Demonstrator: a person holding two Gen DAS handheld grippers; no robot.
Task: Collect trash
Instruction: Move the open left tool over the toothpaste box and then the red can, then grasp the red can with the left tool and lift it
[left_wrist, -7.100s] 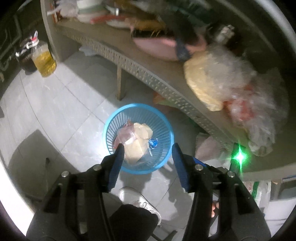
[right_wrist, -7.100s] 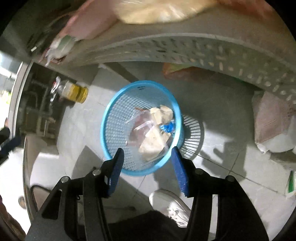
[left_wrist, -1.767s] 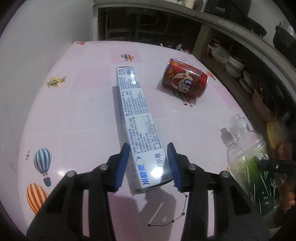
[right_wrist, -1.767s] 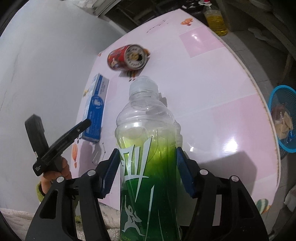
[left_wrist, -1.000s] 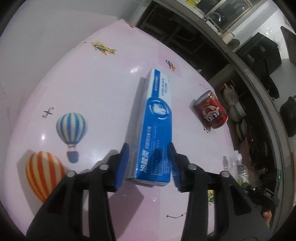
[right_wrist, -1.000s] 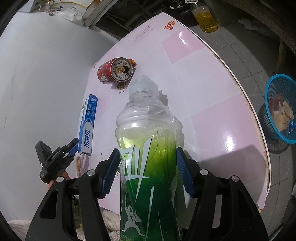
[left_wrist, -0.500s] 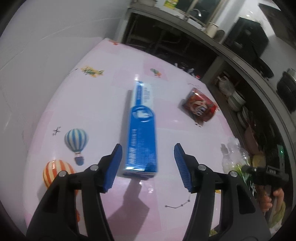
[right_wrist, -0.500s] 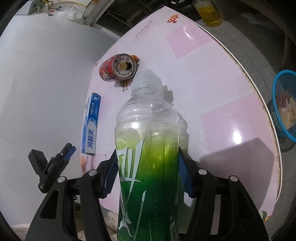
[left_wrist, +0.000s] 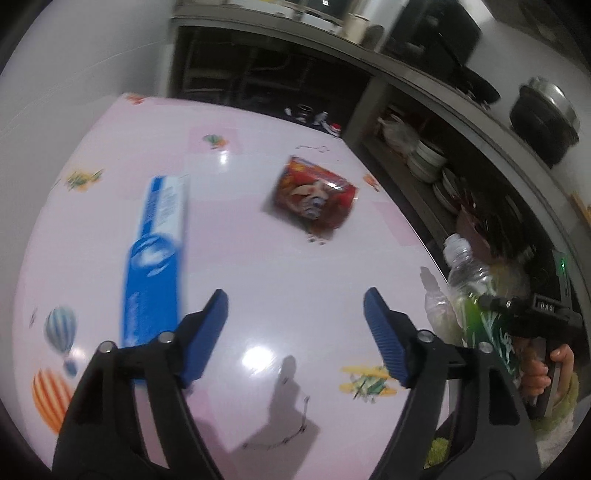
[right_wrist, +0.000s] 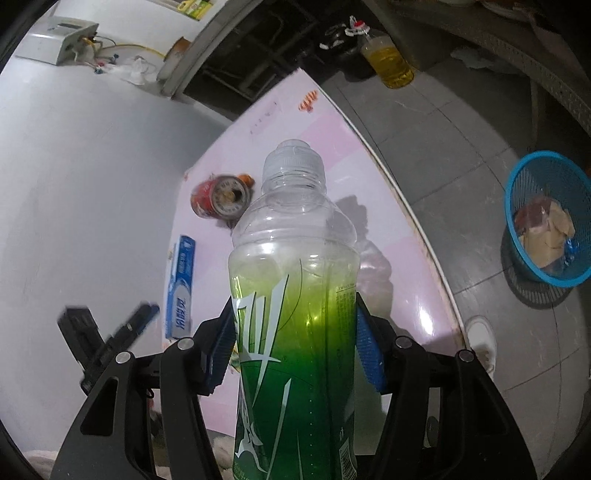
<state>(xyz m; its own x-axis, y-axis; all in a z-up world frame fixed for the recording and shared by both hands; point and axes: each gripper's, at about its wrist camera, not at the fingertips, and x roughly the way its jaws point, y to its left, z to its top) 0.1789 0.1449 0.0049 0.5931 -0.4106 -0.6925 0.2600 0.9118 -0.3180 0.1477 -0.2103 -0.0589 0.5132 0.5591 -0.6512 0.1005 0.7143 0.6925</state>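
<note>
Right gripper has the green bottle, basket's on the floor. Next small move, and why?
Probably swing the right gripper toward the blue basket on the floor. Its pads already clamp the green bottle, and the basket sits open beyond the table edge. The left gripper is opening with nothing between its fingers.

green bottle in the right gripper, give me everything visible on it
The green bottle is clear plastic with a ribbed clear cap, its top part see-through, and a wrap label shading from yellow-green to dark green with white slash lettering. It looks intact and stands roughly upright, clamped at label height between the blue pads of the right gripper and raised above the pink table. The left wrist view shows it at the table's right edge. Nothing else touches it.
</note>
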